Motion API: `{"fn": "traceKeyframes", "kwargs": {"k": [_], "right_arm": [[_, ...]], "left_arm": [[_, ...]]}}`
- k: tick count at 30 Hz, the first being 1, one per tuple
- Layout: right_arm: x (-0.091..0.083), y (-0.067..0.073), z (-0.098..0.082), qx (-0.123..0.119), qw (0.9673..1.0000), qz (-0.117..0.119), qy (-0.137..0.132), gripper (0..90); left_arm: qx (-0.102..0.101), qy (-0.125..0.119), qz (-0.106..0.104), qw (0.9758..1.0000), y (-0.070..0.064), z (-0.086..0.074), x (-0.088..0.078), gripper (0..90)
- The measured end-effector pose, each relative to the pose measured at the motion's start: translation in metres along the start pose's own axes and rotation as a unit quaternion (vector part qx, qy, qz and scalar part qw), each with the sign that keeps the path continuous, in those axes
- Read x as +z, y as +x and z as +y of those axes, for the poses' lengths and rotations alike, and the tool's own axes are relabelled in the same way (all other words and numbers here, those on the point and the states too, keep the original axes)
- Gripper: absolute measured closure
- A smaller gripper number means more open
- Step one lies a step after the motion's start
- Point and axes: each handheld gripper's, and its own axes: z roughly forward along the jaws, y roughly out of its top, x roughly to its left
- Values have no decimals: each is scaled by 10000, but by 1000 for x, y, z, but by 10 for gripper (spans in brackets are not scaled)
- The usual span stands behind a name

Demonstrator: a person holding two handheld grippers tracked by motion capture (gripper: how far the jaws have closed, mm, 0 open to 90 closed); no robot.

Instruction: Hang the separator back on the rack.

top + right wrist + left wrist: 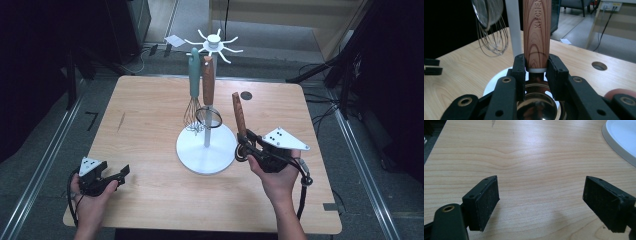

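A spoon with a wooden handle is held up next to the white stand

The right gripper [248, 145] has its jaws squeezed tight on the wooden-handled spoon [239, 114], just where the wood ends and the shiny metal begins; the handle points up and leans a little, and the shiny bowl [536, 106] sits low between the gripper's black arms. The spoon is just to the right of the white stand [206, 149], close to its round base and off the counter [145, 120]. On the stand hang a whisk with a blue-green handle [193, 95] and a little strainer with a wooden handle [208, 97], side by side by the pole. The left gripper [120, 175] rests low over the counter, well to the left of the stand, with its jaws wide and nothing between them
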Motion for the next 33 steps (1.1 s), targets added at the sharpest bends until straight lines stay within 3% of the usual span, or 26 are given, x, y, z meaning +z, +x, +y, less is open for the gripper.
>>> {"fn": "traceKeyframes", "kwargs": {"k": [6, 12, 23, 33], "right_arm": [[-3, 2, 9, 31, 9996, -50, -266, 715], [-2, 5, 15, 79, 9994, 23, -334, 715], [-5, -12, 35, 169, 9968, 194, -761, 715], [-2, -14, 61, 107, 9957, 218, -899, 715]], "left_arm": [[3, 18, -7, 10000, 0, 0, 0, 141], [0, 4, -3, 10000, 0, 0, 0, 140], [-9, 8, -7, 10000, 0, 0, 0, 141], [-14, -20, -4, 10000, 0, 0, 0, 142]]}}
